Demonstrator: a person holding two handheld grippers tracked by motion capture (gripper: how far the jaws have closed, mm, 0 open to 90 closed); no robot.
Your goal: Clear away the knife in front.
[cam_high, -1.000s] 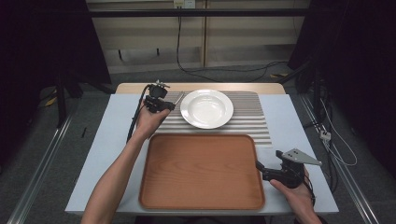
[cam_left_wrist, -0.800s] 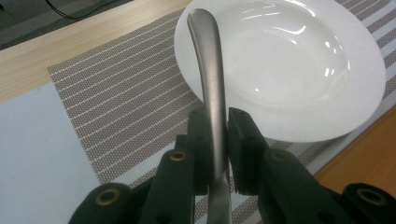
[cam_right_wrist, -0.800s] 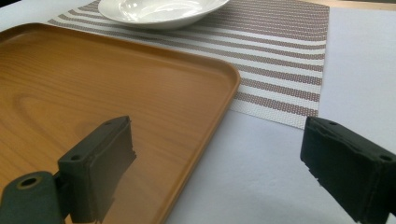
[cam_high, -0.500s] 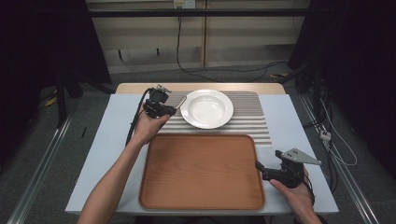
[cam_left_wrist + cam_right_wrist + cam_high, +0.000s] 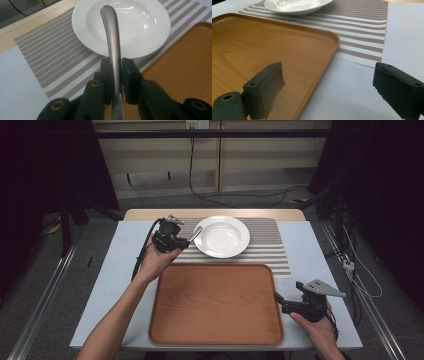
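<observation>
Where the table (image 5: 125, 270) spreads pale blue-grey under the high view, a wooden tray (image 5: 215, 305) takes up the near middle of it, its far edge lying over the near edge of a striped mat (image 5: 270, 247) that reaches to the far side. On that mat, at its left half, sits a white plate (image 5: 221, 236), shallow and round, just beyond the tray and apart from it. The left gripper (image 5: 186, 241) is held above the mat at the plate's left side, the person's left hand (image 5: 157, 260) behind it, and its jaws are nearly together, clamped on the flat handle of a metal spoon (image 5: 112, 42). In the left gripper view the spoon rises between the two black jaws, its long handle pointing out over the plate's rim toward the bowl of the plate; its other end runs down out of the picture. Whether the spoon touches the plate I cannot tell. The right gripper (image 5: 280, 301) rests low at the tray's right edge near its near corner, held by the right hand (image 5: 320, 330), with a grey plate on top. In the right gripper view its jaws stand wide apart with nothing between them, one over the tray's rim and the other over the bare table.
</observation>
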